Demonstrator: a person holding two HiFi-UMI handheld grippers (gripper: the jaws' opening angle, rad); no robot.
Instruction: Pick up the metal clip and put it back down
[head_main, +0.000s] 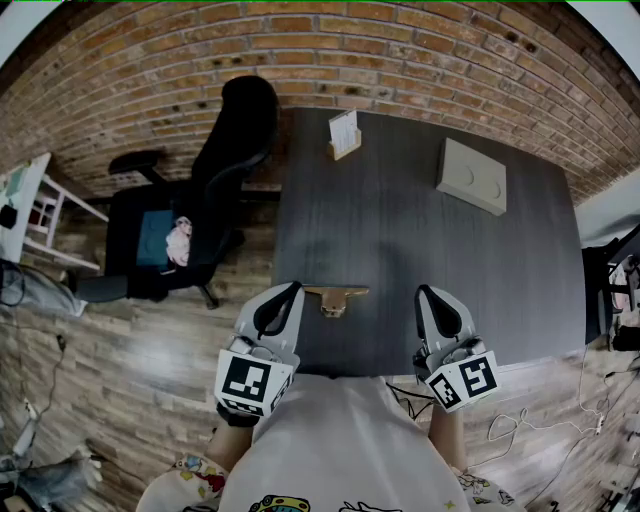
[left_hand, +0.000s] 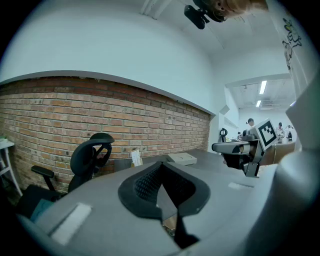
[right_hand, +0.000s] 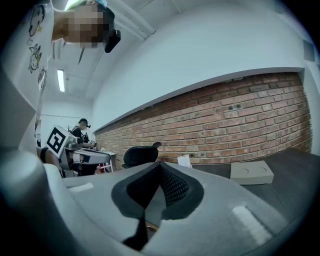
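Note:
The metal clip (head_main: 335, 298), a small brass-coloured piece, lies on the dark table (head_main: 400, 240) near its front edge, between my two grippers. My left gripper (head_main: 291, 291) hovers just left of the clip, its jaws shut with nothing in them. My right gripper (head_main: 424, 293) is further off to the clip's right, also shut and empty. The left gripper view looks along closed jaws (left_hand: 162, 197) toward the brick wall, with the right gripper (left_hand: 239, 150) at the side. In the right gripper view the jaws (right_hand: 150, 200) are closed too, and the left gripper (right_hand: 75, 155) shows at the left.
A flat white box (head_main: 472, 177) sits at the table's far right and a small card holder (head_main: 344, 135) at the far edge. A black office chair (head_main: 190, 200) stands left of the table, before the brick wall (head_main: 400, 50). Cables lie on the floor at right.

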